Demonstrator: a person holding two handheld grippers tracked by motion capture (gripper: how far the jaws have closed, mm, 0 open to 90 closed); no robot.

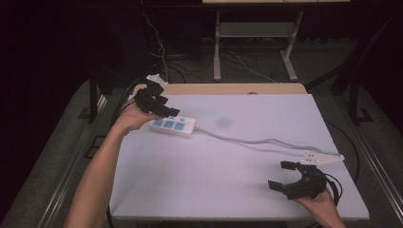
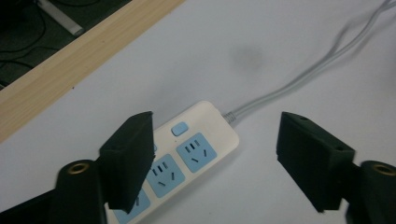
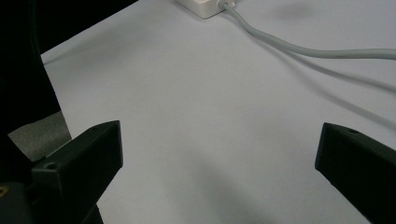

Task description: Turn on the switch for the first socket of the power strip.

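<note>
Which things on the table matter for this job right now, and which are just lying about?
In play:
- power strip
- its grey cable
- left gripper, jaws apart over the strip

Just lying about:
- right gripper, open over bare table
- desk frame behind
- floor cables

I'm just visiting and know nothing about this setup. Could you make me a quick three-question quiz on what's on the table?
1. True or false: the left gripper hovers over the white plastic power strip with blue sockets.
2. What runs from the power strip across the white table?
A. a grey cable
B. a red rope
C. a metal chain
3. Fill in: the right gripper has its jaws ____, with nothing between them.

Key: 1 true; 2 A, the grey cable; 3 open.
</note>
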